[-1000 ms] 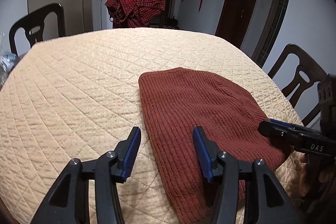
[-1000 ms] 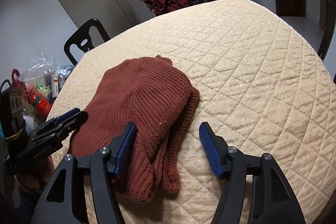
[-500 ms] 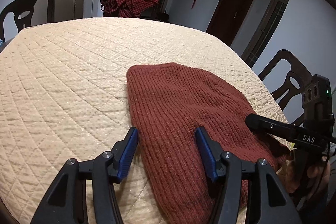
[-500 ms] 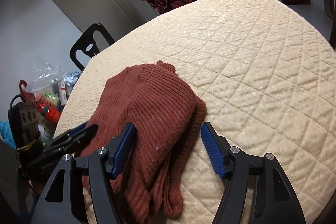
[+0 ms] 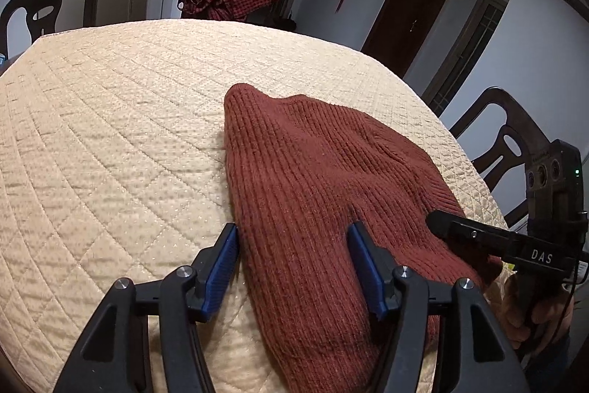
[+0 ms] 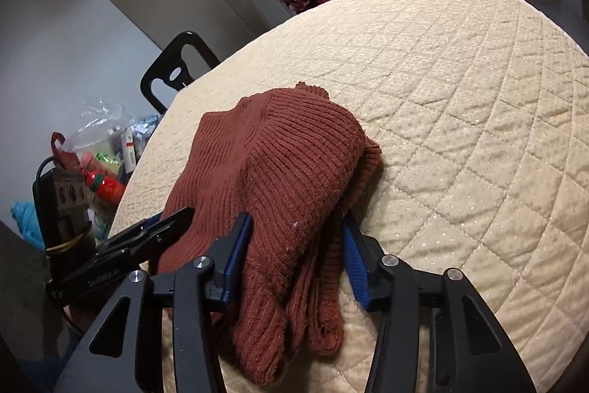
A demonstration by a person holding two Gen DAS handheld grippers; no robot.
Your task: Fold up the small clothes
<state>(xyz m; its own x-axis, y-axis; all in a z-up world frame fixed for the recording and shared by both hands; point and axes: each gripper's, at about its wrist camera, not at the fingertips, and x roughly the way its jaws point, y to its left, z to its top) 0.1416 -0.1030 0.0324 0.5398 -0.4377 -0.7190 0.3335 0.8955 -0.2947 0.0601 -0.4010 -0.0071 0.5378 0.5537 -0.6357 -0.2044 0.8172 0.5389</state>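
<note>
Quilted cream counter point(image 5: 110, 142): rust-red ribbed knit garment point(image 5: 313, 179) near edge, long axis near-to-far. Right gripper point(image 6: 298, 245) jaws closing around its right bundled end; left gripper point(image 5: 294, 256) jaws opening, straddling left edge.

One readable marking: "DAS" on a gripper arm

In the left wrist view, the white letters "DAS" are showing on the black arm of the right gripper point(image 5: 436, 221), near the right edge of the frame. In the right wrist view, pale lettering is running along the black arm of the left gripper point(image 6: 173, 221), but it is coming out too blurred to read. Packets in the clear bag point(image 6: 110, 135) beside the bench are carrying print too small to make out.
</note>
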